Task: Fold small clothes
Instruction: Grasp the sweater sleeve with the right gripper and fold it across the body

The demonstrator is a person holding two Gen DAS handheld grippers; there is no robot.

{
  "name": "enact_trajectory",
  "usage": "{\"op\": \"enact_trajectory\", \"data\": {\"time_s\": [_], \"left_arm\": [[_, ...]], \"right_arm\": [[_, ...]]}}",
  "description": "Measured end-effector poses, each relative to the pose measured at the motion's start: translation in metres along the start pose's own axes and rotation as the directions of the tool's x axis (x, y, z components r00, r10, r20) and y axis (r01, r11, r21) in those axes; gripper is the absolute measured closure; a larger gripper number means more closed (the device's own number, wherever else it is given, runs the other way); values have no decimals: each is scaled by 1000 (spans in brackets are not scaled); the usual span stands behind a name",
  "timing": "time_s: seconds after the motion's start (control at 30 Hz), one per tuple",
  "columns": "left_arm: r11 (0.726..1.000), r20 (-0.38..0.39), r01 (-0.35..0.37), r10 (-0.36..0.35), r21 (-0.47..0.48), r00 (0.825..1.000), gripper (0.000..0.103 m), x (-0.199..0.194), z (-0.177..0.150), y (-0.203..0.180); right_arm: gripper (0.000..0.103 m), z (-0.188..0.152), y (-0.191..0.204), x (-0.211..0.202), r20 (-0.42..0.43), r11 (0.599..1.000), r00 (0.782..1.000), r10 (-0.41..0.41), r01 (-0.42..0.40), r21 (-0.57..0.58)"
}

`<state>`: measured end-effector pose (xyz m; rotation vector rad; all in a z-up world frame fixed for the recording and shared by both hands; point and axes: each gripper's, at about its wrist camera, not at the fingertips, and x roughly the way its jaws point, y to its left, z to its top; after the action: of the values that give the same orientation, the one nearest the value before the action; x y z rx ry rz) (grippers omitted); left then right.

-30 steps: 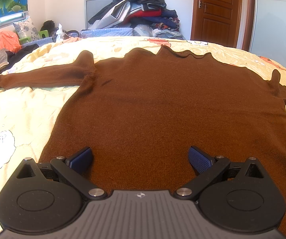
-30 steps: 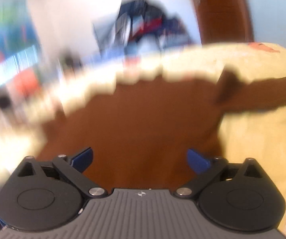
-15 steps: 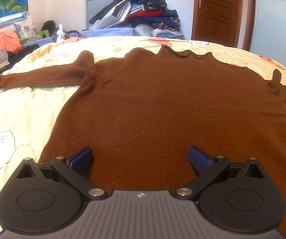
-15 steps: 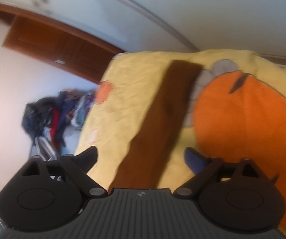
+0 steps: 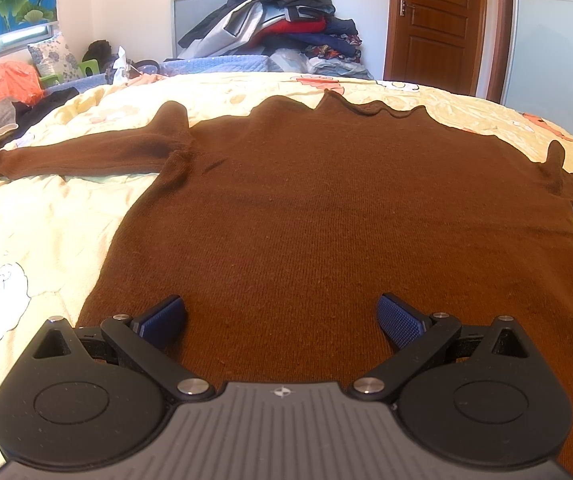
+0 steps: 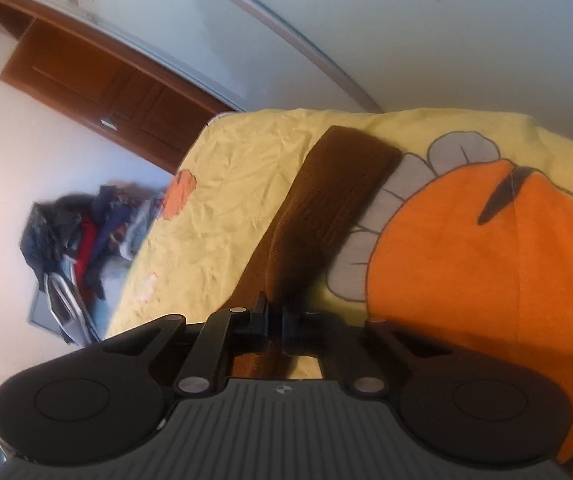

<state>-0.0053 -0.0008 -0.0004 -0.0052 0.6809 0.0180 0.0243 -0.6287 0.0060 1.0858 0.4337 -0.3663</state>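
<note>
A brown sweater (image 5: 338, 216) is spread flat on the yellow bedspread (image 5: 46, 216); soft, limp knit is judged. Its right sleeve (image 6: 326, 208) is pinched by the right gripper (image 6: 274, 328). The left gripper (image 5: 282, 320) is held open above the hem.

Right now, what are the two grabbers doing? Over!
Left gripper open, over the hem of the brown knitted sweater. Right gripper just closed, shut on the sweater's sleeve. Yellow cartoon bedsheet beneath, nothing blocking.
</note>
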Motion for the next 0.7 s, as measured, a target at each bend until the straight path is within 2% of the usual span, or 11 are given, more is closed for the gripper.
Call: {"op": "enact_trajectory", "data": {"time_s": [0.1,0.2,0.27,0.37,0.43,0.47,0.5,0.53,0.57,0.63,0.7], "left_arm": [[1000,0,1,-1,-1,1000,0,0,0,1],[1000,0,1,-1,-2,1000,0,0,0,1],[1000,-1,0,0,0,1000,0,0,0,0],[1000,-1,0,0,0,1000,0,0,0,0],[1000,-1,1,-1,0,1000,0,0,0,0],[1000,-1,2,-2,1,1000,0,0,0,1],[1000,-1,4,-4,1,1000,0,-1,0,1],[1000,-1,7,-7,2,1000,0,0,0,2],[1000,-2,13,-13,3,1000,0,0,0,3],[999,-8,34,-34,13,999,0,-1,2,5],[994,-18,112,-112,-2,994,0,-6,10,10]], "right_arm": [[92,-10,23,-11,48,998,999,-21,24,-57],[92,-48,89,-28,43,963,993,110,-96,-252],[92,-95,146,-37,-30,893,969,244,-236,-382],[91,-193,226,-45,-242,708,882,404,-469,-528],[51,-264,257,-38,-402,611,827,392,-561,-558],[12,-297,266,-33,-458,579,817,350,-573,-580],[10,-324,267,-29,-478,559,819,318,-569,-603],[16,-339,263,-28,-482,554,817,317,-571,-605],[25,-349,256,-28,-512,570,799,315,-591,-572],[26,-355,237,-30,-564,625,762,319,-616,-479],[26,-360,213,-41,-549,648,786,285,-580,-494]]}}
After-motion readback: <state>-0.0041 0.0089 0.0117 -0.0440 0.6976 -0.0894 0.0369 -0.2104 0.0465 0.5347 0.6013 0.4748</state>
